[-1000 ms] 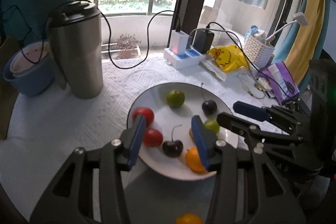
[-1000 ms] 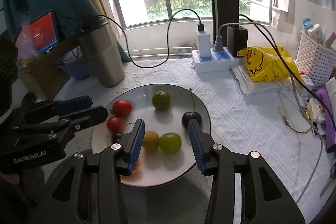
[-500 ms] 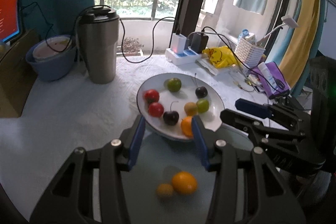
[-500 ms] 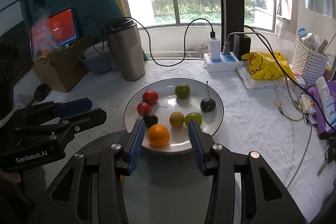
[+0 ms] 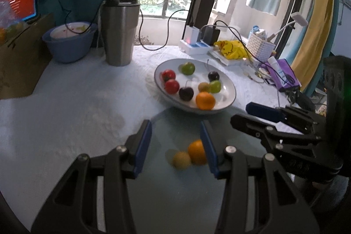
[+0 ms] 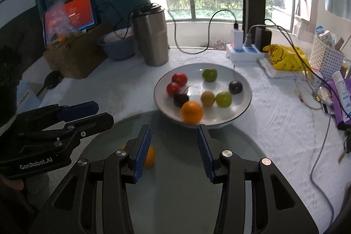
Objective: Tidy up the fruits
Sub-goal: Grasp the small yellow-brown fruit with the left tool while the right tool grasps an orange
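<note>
Both grippers hovered empty near the white plate (image 5: 229, 89).

Left wrist view: the left gripper (image 5: 176, 145) had its jaws wide apart, holding nothing; an orange (image 5: 205, 100) lay at the plate's near rim. Right wrist view: the right gripper (image 6: 173, 145) likewise gaped empty, just short of the plate (image 6: 246, 100) on the table (image 6: 274, 124).

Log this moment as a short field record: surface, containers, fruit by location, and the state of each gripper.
surface: white textured tablecloth
white plate: two red fruits, two dark cherries, two green fruits, one yellow-brown fruit, one orange
glass plate: one orange fruit and one yellow fruit, touching
left gripper: open, holding nothing, above the glass plate
right gripper: open, holding nothing
background: steel tumbler, blue bowl
</note>
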